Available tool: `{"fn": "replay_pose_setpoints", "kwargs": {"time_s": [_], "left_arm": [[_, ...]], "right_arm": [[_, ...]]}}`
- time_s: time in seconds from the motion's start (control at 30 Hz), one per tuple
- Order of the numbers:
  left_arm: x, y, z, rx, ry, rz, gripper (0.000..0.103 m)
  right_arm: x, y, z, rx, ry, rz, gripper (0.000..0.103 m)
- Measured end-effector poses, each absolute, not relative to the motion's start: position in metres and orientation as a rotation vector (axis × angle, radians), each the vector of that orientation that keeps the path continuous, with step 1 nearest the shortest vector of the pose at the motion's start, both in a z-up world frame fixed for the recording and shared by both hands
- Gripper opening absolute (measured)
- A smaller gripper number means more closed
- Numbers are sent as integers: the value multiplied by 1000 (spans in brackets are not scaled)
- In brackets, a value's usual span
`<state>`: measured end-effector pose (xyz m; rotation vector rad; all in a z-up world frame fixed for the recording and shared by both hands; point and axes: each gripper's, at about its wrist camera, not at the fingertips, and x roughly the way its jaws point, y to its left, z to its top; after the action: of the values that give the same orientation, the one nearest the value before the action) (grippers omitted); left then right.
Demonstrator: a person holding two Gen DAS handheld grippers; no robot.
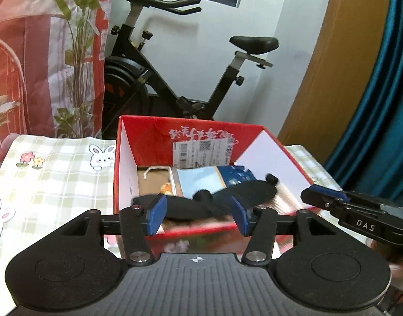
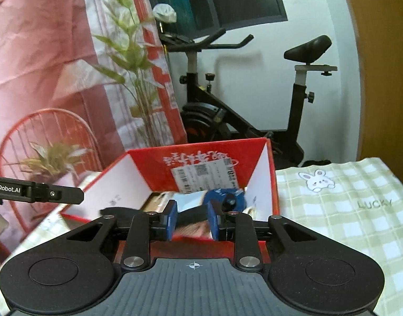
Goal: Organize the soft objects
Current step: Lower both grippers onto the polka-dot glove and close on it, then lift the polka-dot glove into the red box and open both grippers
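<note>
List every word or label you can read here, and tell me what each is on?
"DAS": on the right tool.
"GenRobot.AI", first letter cut off: on the left tool.
"LUCKY": on the checked tablecloth.
White characters on the red box: upside down, unreadable.
Shipping label: too small.

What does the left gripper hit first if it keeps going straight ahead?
Probably the black soft thing in the red box; it already sits between the left gripper fingers, which are open. Depth is unclear, so contact may be slightly further on.
</note>
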<state>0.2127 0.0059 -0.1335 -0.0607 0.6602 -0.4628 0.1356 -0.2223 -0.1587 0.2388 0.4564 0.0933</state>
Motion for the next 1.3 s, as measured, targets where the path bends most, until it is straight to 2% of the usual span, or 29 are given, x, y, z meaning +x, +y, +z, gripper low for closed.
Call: {"fn": "replay_pose_setpoints", "kwargs": {"time_s": [0.2, 0.43, 0.53, 0.6, 0.87, 0.9, 0.93, 1.0, 1.17, 1.23, 1.3], "left_arm": [[175, 12, -152, -104, 702, -498, 57], [145, 15, -196, -159, 815, -510, 56], [142, 16, -214, -197, 857, -488, 56], [141, 17, -224, -220, 877, -480, 56], [143, 15, -247, -235, 912, -466, 56], [141, 14, -249, -238, 917, -466, 54], [141, 14, -252, -243, 924, -468, 48], [141, 12, -257, -246, 935, -487, 30], [142, 11, -264, -236, 934, -489, 27], [143, 11, -267, -245, 942, -487, 26], [143, 11, -270, -250, 948, -487, 26]], "right_arm": [[101, -213, -175, 265, 491, 128, 25], [65, -195, -215, 254, 636, 148, 27], [55, -194, -227, 276, 681, 126, 33], [49, -196, -231, 286, 691, 110, 43], [54, -196, -249, 278, 776, 85, 53], [54, -196, -252, 278, 787, 82, 54], [55, -195, -255, 280, 799, 81, 54], [55, -194, -257, 280, 803, 85, 54], [57, -192, -258, 267, 801, 103, 55], [57, -191, -258, 261, 802, 115, 51], [59, -187, -258, 256, 808, 139, 40]]}}
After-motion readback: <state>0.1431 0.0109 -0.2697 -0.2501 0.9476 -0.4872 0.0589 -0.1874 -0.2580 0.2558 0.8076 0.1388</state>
